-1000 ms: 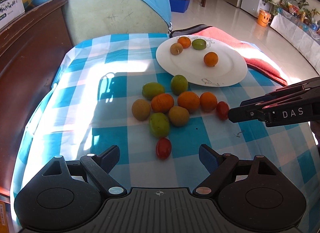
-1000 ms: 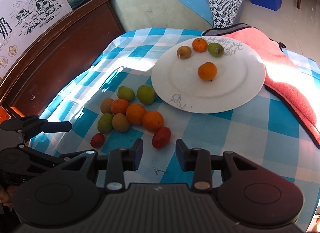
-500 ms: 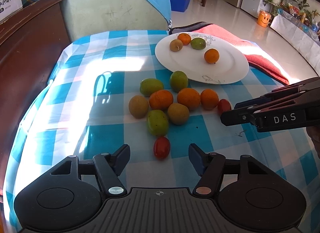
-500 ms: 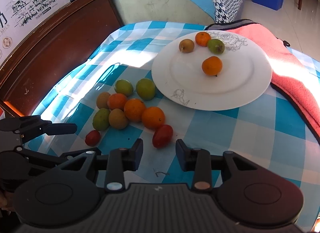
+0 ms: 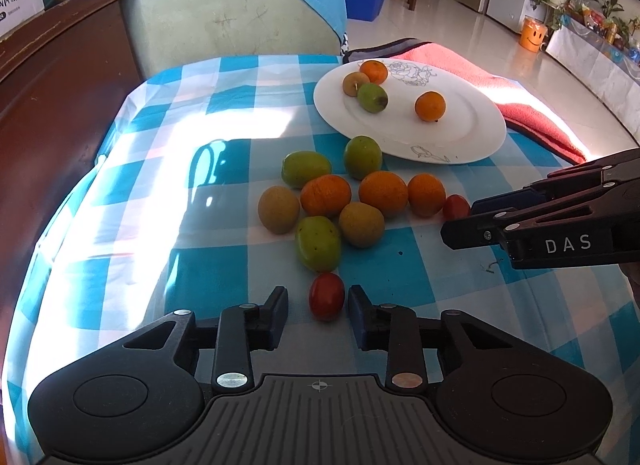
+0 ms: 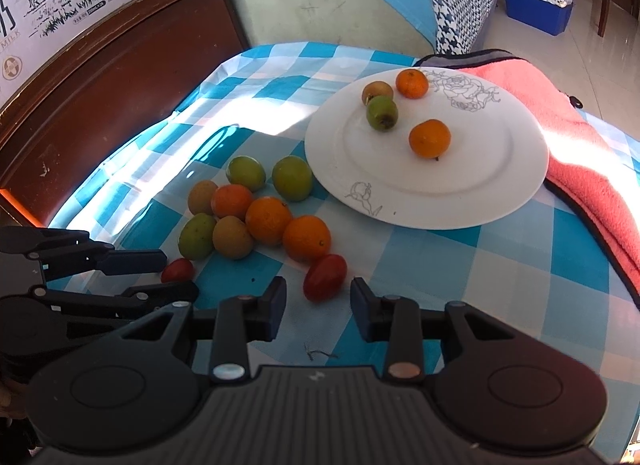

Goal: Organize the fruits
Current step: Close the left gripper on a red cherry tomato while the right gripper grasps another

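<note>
Lying between each parted gripper's [image 5: 318, 315] [image 6: 319, 307] fingers, a small, smooth, soft cherry tomato [image 5: 326, 296] [image 6: 325, 277] was judged best pinched gently across its middle.

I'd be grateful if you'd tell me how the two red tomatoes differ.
The tomato at the left gripper is rounder; the tomato at the right gripper is longer and tilted. The first lies apart from the pile; the second touches an orange. Both lie on the tablecloth, ungripped.

Four fruits [image 5: 429, 105] on plate [image 5: 472, 133]; loose fruit cluster [image 5: 352, 201] before it on tablecloth [image 5: 224, 261].
</note>
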{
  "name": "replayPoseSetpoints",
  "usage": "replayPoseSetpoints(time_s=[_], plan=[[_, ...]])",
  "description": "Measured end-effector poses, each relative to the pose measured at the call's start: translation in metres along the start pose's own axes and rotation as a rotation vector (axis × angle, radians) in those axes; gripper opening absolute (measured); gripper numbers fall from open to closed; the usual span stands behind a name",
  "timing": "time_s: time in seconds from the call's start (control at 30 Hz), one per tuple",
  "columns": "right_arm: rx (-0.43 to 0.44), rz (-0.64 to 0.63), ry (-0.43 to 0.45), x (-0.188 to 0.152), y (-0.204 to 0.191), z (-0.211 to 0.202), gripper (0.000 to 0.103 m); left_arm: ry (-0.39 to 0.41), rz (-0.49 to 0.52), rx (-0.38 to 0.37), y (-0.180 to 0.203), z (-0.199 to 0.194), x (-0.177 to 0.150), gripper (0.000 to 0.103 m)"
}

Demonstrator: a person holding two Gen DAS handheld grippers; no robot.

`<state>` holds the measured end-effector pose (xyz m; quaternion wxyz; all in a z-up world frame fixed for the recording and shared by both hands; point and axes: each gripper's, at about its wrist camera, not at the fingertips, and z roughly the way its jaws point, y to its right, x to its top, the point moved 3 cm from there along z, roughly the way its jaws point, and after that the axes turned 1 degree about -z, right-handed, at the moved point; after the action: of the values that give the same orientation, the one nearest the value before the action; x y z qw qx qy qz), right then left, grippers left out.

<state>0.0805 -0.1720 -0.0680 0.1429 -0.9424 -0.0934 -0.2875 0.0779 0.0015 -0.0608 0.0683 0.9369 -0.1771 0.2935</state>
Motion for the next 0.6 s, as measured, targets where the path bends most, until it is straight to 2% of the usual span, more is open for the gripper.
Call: replayPoseSetpoints(time_s=[0.17, 0.23, 0.53, 0.6], plan=[[-0.017, -0.006, 0.008, 0.000, 0.000, 0.002, 0.028, 0.002, 0.007, -0.012, 0.003, -0.001, 0.000, 0.017], [-0.026, -0.018, 0.010, 0.000, 0.000, 0.002, 0.024, 0.003, 0.011, -0.011, 0.004, -0.001, 0.000, 0.017], [-0.008, -0.014, 0.011, 0.002, 0.000, -0.005, 0.021, 0.025, 0.010, -0.038, 0.005, -0.010, 0.003, 0.016], [-0.004, -0.007, 0.020, 0.003, 0.001, -0.010, 0.018, 0.034, 0.015, -0.045, 0.007, -0.013, 0.005, 0.016]])
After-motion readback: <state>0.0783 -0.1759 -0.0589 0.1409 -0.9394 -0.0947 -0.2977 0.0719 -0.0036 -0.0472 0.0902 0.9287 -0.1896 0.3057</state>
